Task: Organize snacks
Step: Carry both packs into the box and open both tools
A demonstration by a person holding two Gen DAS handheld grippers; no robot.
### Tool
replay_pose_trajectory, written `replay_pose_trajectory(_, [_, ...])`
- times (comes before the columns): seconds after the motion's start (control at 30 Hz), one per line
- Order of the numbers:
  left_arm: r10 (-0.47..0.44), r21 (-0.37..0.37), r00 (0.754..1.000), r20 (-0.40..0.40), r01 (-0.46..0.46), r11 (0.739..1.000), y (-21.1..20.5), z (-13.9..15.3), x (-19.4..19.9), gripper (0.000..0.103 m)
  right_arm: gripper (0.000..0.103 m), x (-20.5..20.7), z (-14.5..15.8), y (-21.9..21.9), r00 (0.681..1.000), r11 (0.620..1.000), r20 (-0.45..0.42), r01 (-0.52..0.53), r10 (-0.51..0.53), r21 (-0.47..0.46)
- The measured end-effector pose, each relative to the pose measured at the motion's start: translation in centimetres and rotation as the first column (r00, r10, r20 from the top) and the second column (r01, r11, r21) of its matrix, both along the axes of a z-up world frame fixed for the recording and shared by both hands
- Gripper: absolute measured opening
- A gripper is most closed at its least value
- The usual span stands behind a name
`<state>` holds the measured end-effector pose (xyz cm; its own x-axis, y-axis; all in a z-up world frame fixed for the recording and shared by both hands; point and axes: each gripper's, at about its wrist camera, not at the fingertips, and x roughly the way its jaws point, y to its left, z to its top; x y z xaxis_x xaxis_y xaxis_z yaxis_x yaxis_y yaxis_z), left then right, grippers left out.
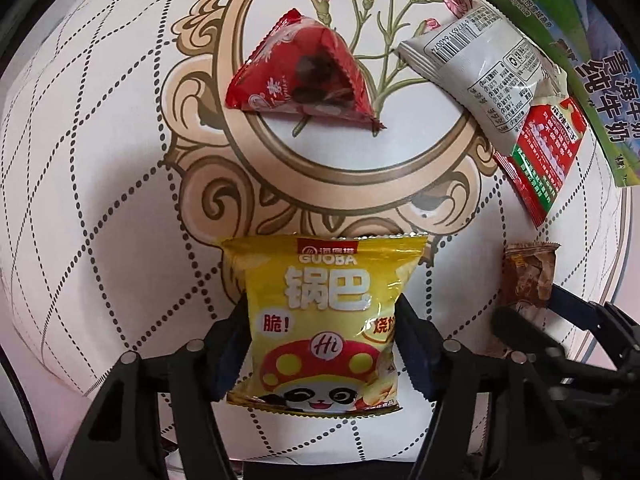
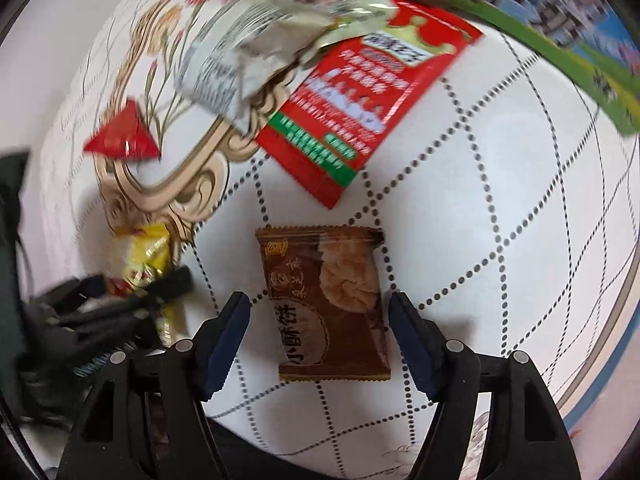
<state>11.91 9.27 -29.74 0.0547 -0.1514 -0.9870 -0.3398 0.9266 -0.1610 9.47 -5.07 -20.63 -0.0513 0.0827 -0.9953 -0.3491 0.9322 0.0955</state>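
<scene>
My left gripper (image 1: 322, 312) is shut on a yellow guoba snack bag (image 1: 324, 320), its fingers pressing both sides; the bag also shows in the right wrist view (image 2: 140, 256). My right gripper (image 2: 320, 312) is open, its fingers on either side of a brown pastry packet (image 2: 328, 304) that lies flat on the table with gaps on both sides; this packet also shows in the left wrist view (image 1: 528, 276). A red triangular packet (image 1: 304, 72) (image 2: 124, 136), a white packet (image 1: 484, 68) (image 2: 240, 68) and a red-green sachet (image 1: 544, 152) (image 2: 360, 108) lie farther off.
The tablecloth (image 1: 100, 200) is white with dotted diamonds and a floral medallion. A green milk carton box (image 1: 588, 60) (image 2: 560, 40) stands at the far right edge. The left gripper's body (image 2: 100, 312) sits at the left in the right wrist view.
</scene>
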Motion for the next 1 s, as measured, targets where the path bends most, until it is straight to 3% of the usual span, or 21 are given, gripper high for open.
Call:
replay_pose_trajectory(0.07, [-0.010,0.017,1.000,-0.004,0.011,1.000,0.0,0.0,0.0,0.063,0.072,-0.5,-0.5,0.8,0.999,0.999,0.030,-0.022,0.023,-0.030])
replay_pose_trajectory(0.17, [-0.027,0.055,1.000,0.001,0.026,0.998,-0.8,0.4,0.4,0.053,0.059,-0.9,-0.7,0.9,0.998,0.999,0.068,-0.013,0.016,-0.049])
replay_pose_trajectory(0.37, [-0.038,0.018,0.999,0.035,0.038,0.999,-2.0,3.0,1.0,0.048,0.059,-0.6,2.5,-2.6,0.994,0.993,0.064,0.086,-0.091,0.079])
replay_pose_trajectory(0.53, [-0.058,-0.066,0.988,0.146,0.068,0.995,-3.9,9.1,3.1,0.048,0.059,0.6,8.1,-6.6,0.979,0.961,0.076,0.170,-0.190,0.219])
replay_pose_trajectory(0.63, [-0.094,-0.090,0.967,0.238,0.119,0.989,-5.8,14.1,5.9,0.048,0.059,2.2,12.9,-10.5,0.961,0.929,0.111,0.209,-0.253,0.307])
replay_pose_trajectory(0.8, [-0.171,-0.057,0.918,0.358,0.204,0.977,-7.3,21.2,12.0,0.048,0.059,6.8,19.9,-14.2,0.915,0.867,0.185,0.254,-0.360,0.429])
replay_pose_trajectory(0.87, [-0.203,0.001,0.903,0.380,0.219,0.976,-7.8,23.0,15.6,0.048,0.059,9.3,22.0,-15.1,0.895,0.866,0.238,0.250,-0.378,0.434])
replay_pose_trajectory(1.0, [-0.275,0.125,0.902,0.332,0.247,0.961,-8.3,22.6,21.3,0.048,0.059,14.1,23.7,-16.1,0.864,0.877,0.307,0.261,-0.399,0.404])
